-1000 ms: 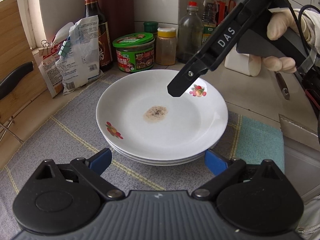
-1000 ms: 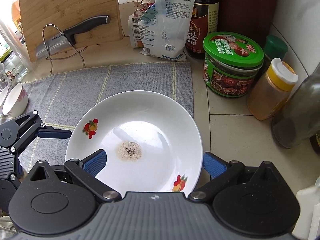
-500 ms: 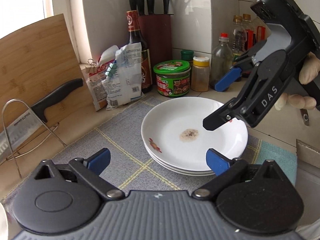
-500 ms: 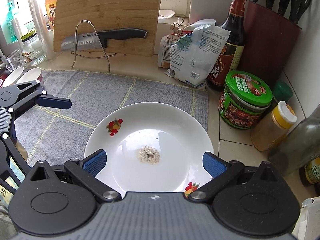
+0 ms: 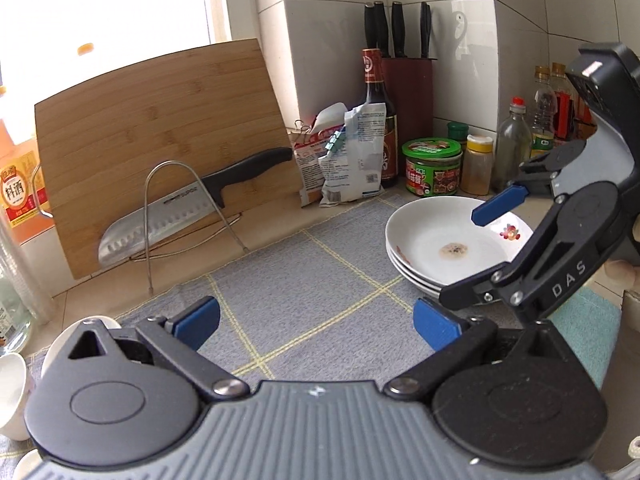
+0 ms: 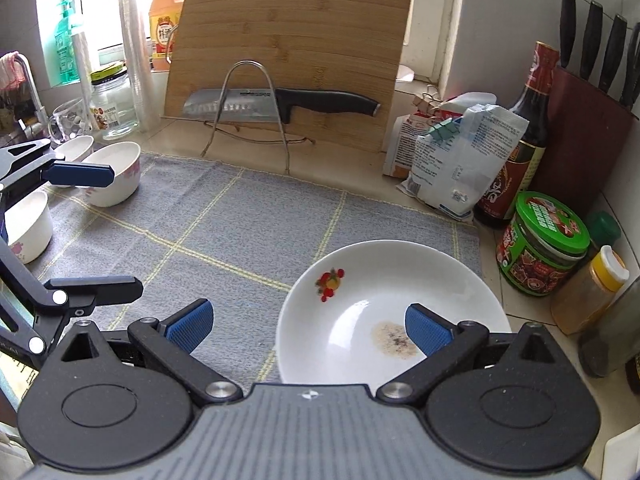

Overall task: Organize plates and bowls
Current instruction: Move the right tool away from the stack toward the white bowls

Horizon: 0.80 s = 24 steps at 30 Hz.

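The plates (image 5: 448, 240) sit in a neat stack at the right end of the grey cloth (image 5: 304, 280), close by the jars and bottles in the corner. That looks to me like a pile being gathered out of the way, though the top plate carries a brownish smear in its middle. The bowls (image 6: 116, 178) are well apart from it, clustered loose at the far left edge of the cloth near the glass jar (image 6: 108, 108), so I'd judge they are next to be tidied.

Both tools are empty. The left gripper (image 5: 316, 320) has its blue pads spread wide over bare cloth, nothing between them. The right gripper (image 6: 308, 326) is equally wide apart, one pad hanging above the plate stack without touching it.

The chopping board (image 6: 292, 56) leans on the wall behind the knife (image 6: 280, 102) on its wire stand, clear of the working area.
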Available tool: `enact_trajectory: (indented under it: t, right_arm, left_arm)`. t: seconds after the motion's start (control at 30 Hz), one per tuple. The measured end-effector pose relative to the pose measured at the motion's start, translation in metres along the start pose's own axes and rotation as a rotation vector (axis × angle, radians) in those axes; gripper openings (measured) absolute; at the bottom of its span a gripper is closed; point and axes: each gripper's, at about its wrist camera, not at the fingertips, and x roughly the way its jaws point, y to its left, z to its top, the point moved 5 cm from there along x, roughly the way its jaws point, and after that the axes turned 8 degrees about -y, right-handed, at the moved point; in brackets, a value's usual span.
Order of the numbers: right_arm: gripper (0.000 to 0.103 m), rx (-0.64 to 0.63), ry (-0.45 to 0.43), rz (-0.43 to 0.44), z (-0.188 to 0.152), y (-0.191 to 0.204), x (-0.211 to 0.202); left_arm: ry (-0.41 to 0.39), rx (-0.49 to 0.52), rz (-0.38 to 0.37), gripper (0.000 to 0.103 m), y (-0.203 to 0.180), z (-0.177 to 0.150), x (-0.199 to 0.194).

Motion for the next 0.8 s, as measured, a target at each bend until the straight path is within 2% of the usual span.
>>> enact_trajectory:
  t: [0.33, 0.57, 0.8]
  right_arm:
    - [0.103, 0.013, 0.037, 0.08, -0.016, 0.122, 0.02]
    - [0.103, -0.033, 0.052, 0.131, -0.016, 0.2, 0.037]
    - [0.103, -0.09, 0.061, 0.212, -0.011, 0.262, 0.055]
  left_arm:
    - [0.048, -0.056, 0.018, 0.102, 0.071, -0.041, -0.071]
    - [0.065, -0.046, 0.091, 0.102, 0.117, -0.065, -0.114]
    - [0.106, -0.104, 0.16, 0.102, 0.161, -0.087, -0.134]
